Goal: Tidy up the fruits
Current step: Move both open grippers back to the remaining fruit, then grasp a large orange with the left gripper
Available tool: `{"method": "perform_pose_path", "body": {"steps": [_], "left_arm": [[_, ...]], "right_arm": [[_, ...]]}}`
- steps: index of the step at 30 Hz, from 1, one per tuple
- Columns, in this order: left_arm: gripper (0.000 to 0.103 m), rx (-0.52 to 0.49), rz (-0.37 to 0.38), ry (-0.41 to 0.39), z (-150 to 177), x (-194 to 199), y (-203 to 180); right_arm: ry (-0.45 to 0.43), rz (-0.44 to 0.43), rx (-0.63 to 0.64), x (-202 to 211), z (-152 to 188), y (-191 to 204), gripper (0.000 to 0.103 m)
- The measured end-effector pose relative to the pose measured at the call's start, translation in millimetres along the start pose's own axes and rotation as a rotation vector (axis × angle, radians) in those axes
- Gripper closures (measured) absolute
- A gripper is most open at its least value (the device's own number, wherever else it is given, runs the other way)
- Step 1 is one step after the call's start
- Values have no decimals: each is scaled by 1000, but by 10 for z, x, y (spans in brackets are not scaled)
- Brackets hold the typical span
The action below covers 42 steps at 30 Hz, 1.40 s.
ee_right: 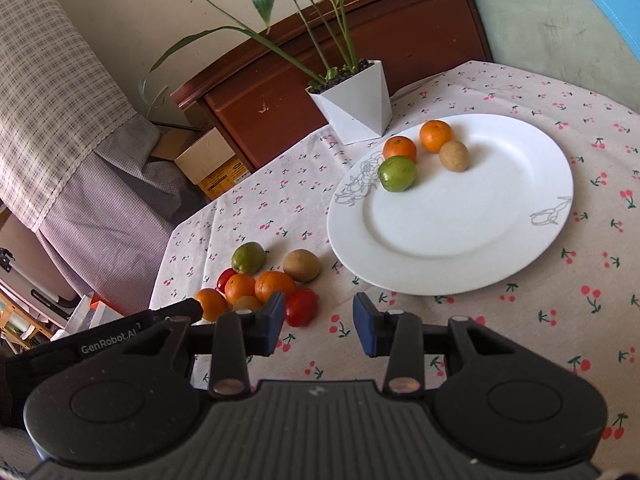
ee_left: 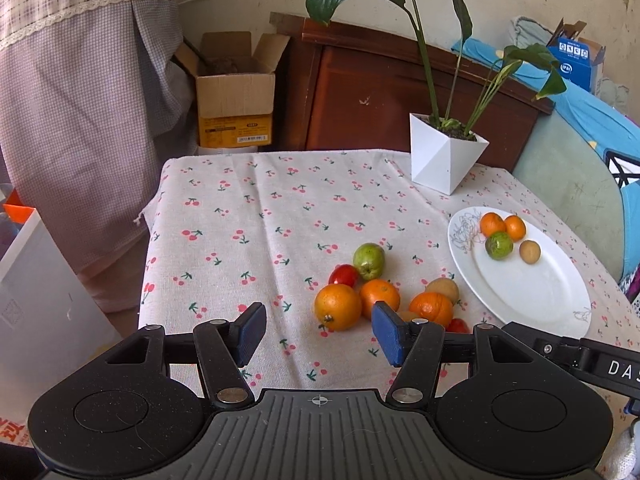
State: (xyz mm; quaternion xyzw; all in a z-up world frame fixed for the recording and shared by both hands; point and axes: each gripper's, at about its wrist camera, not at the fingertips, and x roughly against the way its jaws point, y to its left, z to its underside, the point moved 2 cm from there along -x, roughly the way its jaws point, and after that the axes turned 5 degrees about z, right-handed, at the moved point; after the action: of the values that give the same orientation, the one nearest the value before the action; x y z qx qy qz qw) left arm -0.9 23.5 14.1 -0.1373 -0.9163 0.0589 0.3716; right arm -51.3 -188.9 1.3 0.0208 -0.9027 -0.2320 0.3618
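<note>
Now your left tongs (ee_left: 319, 330) gape wide with nothing between them, low over the cherry-print worktop (ee_left: 248, 216), just short of the loose fruit pile (ee_left: 376, 292): oranges, a green fruit, red tomatoes and a kiwi, all touching or nearly so. Right of the pile sits the plate (ee_right: 480, 232), holding two oranges, a green fruit (ee_right: 397, 173) and a kiwi (ee_right: 454, 155) near its far rim. Your right tongs (ee_right: 319, 322) are spread apart too, empty, just before the plate's near edge.
</note>
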Motion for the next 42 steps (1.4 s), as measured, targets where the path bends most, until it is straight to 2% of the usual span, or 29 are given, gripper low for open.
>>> {"method": "perform_pose_path", "body": {"steps": [13,29,32,37,42], "left_arm": [[48,13,17,-11,42,-165,62],[48,6,61,-33,43,-300,8],[49,0,62,-37,45,-315,-9],[59,-7,78,-41,46,-337,-34],[71,-20,56,-45,53,-340,-35]], "right_arm": [[26,7,80,-204,117,159,64],[-24,52,160,-282,153,277,64],[-33,63,170,-293,158,287,67],[-39,69,158,-297,152,264,75],[-38,76,161,-299,148,260,80]]}}
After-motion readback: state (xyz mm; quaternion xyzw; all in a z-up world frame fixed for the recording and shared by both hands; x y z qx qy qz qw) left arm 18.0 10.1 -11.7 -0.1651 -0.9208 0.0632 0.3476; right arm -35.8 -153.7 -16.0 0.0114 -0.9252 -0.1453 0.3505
